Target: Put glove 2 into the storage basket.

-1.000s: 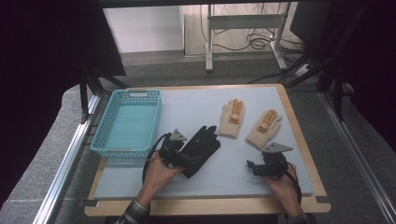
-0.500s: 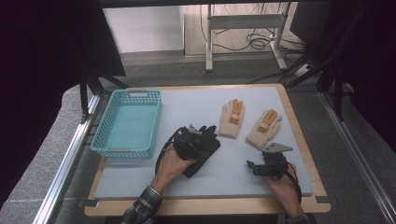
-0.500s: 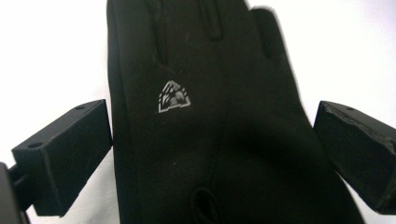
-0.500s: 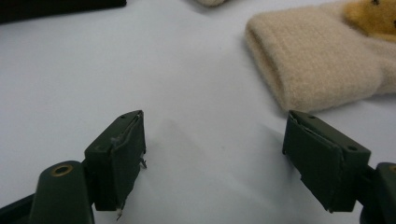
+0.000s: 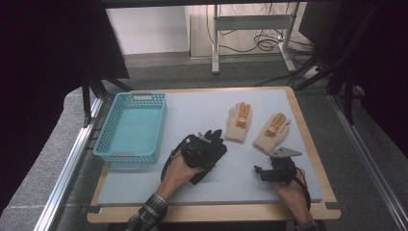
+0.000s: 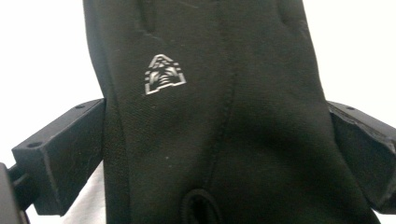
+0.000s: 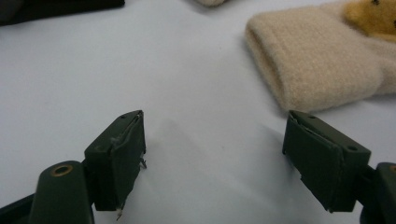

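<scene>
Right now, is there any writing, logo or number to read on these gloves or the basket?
No words or numbers can be read anywhere.
Black glove: a small silver emblem, a pointed arch shape with stripes inside, with no letters.
Beige gloves: orange patches, no text.
Blue basket: no label visible.

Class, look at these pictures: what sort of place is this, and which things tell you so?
Probably a lab or workshop test bench: a padded table on a metal frame, loose cables on the floor behind, and sorting props, a basket and gloves.
</scene>
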Demonstrator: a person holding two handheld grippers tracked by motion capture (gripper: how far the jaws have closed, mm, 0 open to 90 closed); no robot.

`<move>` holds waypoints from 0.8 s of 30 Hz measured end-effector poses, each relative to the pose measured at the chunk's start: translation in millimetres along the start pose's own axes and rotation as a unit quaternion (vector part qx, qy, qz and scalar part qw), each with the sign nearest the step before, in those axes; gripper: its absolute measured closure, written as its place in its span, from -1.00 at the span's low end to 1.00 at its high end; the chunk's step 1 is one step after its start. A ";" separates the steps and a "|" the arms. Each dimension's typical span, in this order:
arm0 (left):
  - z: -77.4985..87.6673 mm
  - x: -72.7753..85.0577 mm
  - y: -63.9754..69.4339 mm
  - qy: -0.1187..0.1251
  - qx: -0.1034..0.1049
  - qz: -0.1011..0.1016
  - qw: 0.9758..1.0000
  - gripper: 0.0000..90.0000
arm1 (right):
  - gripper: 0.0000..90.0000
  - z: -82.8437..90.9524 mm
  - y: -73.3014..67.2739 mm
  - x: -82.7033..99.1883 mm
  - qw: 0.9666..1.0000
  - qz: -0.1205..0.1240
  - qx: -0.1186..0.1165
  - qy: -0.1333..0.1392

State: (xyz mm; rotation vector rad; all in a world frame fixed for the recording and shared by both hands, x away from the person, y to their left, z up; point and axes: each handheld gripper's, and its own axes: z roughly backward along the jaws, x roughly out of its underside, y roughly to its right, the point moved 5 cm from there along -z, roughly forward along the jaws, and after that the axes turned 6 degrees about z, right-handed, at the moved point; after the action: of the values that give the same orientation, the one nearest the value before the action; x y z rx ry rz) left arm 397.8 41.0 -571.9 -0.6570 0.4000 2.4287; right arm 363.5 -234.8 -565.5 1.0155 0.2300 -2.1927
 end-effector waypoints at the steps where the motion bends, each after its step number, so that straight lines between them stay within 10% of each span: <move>1: -0.2 -0.2 -1.4 0.001 0.001 0.003 1.000 -1.00 | -0.54 0.0 0.0 0.0 1.000 0.000 0.000 0.000; 12: 7.4 0.0 9.7 -0.009 -0.004 -0.006 1.000 -0.64 | -0.54 0.0 0.0 0.0 1.000 0.000 0.000 0.000; 17: 13.4 -2.2 17.8 -0.015 -0.002 -0.022 1.000 0.21 | -0.54 0.0 0.0 0.0 1.000 0.000 0.000 0.000; 24: 17.2 -2.5 14.5 0.002 0.015 -0.021 1.000 0.52 | -0.54 0.0 0.1 0.0 1.000 0.000 0.000 0.000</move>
State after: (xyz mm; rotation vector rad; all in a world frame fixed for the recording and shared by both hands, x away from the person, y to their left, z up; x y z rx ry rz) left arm 384.6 35.6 -554.4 -0.6514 0.4181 2.3770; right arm 363.6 -234.8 -565.6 1.0151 0.2291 -2.1922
